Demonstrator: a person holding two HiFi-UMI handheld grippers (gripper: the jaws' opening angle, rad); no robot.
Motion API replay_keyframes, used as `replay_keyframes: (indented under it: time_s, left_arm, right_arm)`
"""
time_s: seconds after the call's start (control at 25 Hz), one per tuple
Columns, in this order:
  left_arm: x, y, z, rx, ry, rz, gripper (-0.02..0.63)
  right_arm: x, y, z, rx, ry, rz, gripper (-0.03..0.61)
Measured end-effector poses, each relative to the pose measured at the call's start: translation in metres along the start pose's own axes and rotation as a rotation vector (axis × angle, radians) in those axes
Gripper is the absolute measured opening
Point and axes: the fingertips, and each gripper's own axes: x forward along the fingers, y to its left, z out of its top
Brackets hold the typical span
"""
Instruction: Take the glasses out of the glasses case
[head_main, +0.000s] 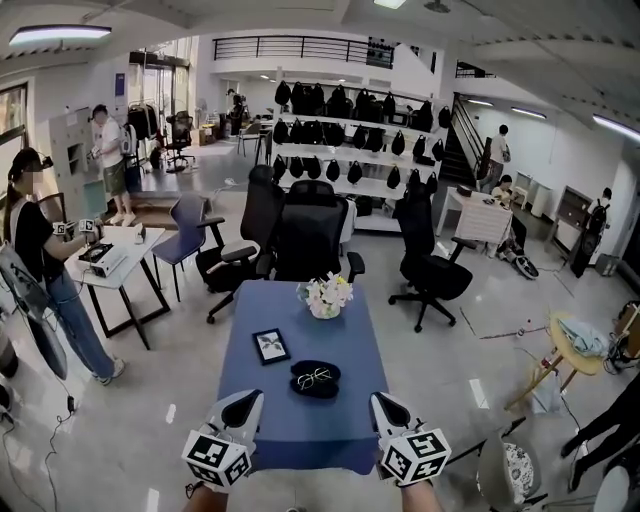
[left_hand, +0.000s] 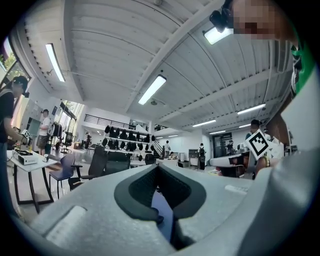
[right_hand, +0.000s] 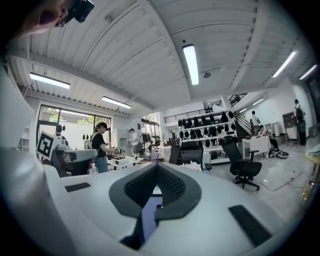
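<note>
Black glasses case (head_main: 315, 379) beyond right gripper (head_main: 383, 399)

Glasses (head_main: 314, 377) lie on a black case (head_main: 318, 389) on the blue table (head_main: 300, 312), beside a framed picture (head_main: 270, 345).

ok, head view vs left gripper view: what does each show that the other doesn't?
Head view only: the glasses on the dark glasses case, a picture frame, a flower pot, and both grippers from above, left gripper and right gripper, short of the case.
Left gripper view only: the ceiling lights, and that gripper's jaws close up, tips together, nothing between them.
Both: the blue table (a sliver in the gripper view), the shelves of black bags, the office chairs, the person at the white table.
</note>
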Motion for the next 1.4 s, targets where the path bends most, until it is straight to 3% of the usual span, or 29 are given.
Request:
replay_keyframes:
  time_s: [0.6, 0.84, 1.16, 1.4]
  left_arm:
    - [0.027, 0.055, -0.008, -0.041, -0.010, -0.004, 0.017]
    - [0.060, 0.064, -0.011, -0.044, -0.015, -0.003, 0.017]
    - [0.113, 0.086, -0.007, -0.024, -0.014, 0.055, 0.017]
    - [0.154, 0.097, -0.007, 0.006, -0.019, 0.089, 0.017]
  right_arm:
    - [0.053, 0.008, 0.001, -0.016, 0.018, 0.000, 0.003]
    - [0.083, -0.017, 0.000, -0.004, 0.002, 0.010, 0.003]
    - [0.150, -0.053, 0.023, -0.011, -0.037, 0.089, 0.003]
    - [0.193, -0.076, 0.015, 0.001, -0.026, 0.144, 0.003]
